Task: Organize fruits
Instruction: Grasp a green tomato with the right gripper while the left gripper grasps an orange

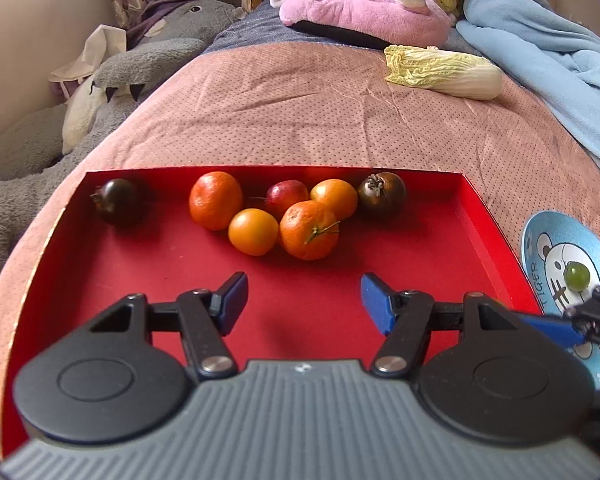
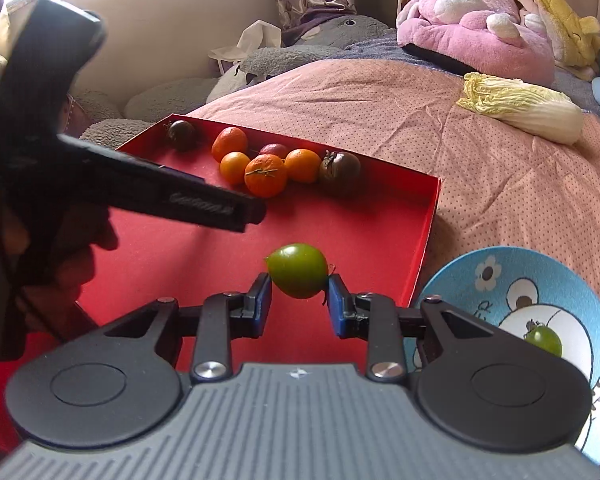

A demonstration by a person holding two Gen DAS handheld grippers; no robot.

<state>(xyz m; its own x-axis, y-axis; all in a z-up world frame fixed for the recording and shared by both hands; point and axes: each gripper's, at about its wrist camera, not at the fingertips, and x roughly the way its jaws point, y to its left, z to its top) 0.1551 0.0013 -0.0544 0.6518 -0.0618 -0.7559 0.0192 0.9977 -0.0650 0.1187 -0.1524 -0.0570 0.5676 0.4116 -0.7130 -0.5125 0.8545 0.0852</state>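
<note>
Green fruit (image 2: 298, 270) clamped between right gripper (image 2: 299, 300) fingers above red tray (image 2: 380, 216); left gripper (image 1: 304, 300) fingers apart, empty.

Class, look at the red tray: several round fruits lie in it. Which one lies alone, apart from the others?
The dark fruit in the red tray's far left corner. The other six fruits huddle together in a cluster; this one touches none.

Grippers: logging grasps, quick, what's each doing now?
Left gripper: open, holding nothing.
Right gripper: closed on the green tomato.
</note>
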